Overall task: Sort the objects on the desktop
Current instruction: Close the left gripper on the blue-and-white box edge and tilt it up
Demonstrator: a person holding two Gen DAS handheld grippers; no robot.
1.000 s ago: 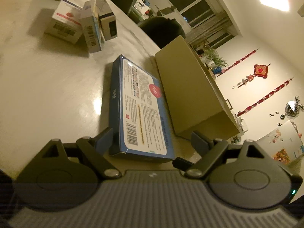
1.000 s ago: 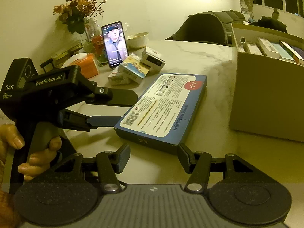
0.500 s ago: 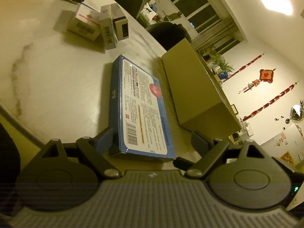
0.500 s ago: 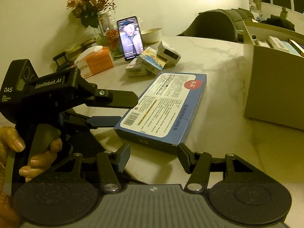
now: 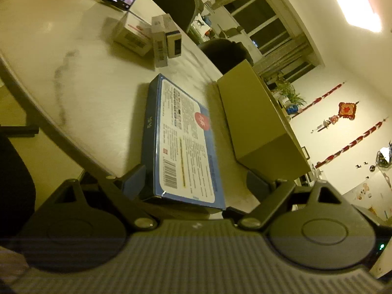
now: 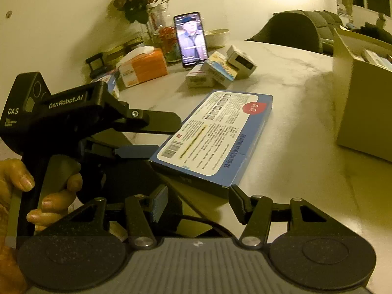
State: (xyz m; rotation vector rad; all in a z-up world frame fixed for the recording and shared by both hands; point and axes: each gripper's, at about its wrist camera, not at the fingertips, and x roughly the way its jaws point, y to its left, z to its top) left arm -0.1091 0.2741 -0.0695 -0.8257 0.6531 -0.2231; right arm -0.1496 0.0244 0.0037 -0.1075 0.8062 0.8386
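A flat blue box [image 5: 186, 147] with a white printed label lies on the marble table [image 5: 73, 85], its barcode end at the table's rounded edge. My left gripper [image 5: 196, 175] straddles that end with its jaws wide apart. Its left pad rests against the box's long side, and bare table shows between the box and the right finger. In the right wrist view the blue box [image 6: 215, 132] lies just ahead of my right gripper [image 6: 199, 188], which is half open and empty, its right fingertip at the box's near corner. A hand [image 6: 49, 196] holds the left gripper [image 6: 170, 134].
An open cardboard box [image 6: 362, 98] holding packages stands to the right, also seen in the left wrist view [image 5: 257, 122]. Three small boxes [image 6: 220, 71], a lit phone [image 6: 191, 39], an orange tissue box [image 6: 144, 68] and a flower vase sit further back. Dark chairs [image 5: 171, 0] stand behind the table.
The blue box has slid with both grippers toward the table's edge, away from the cardboard box and the small boxes. The edge now shows in the left wrist view. Neither gripper's jaws have changed.
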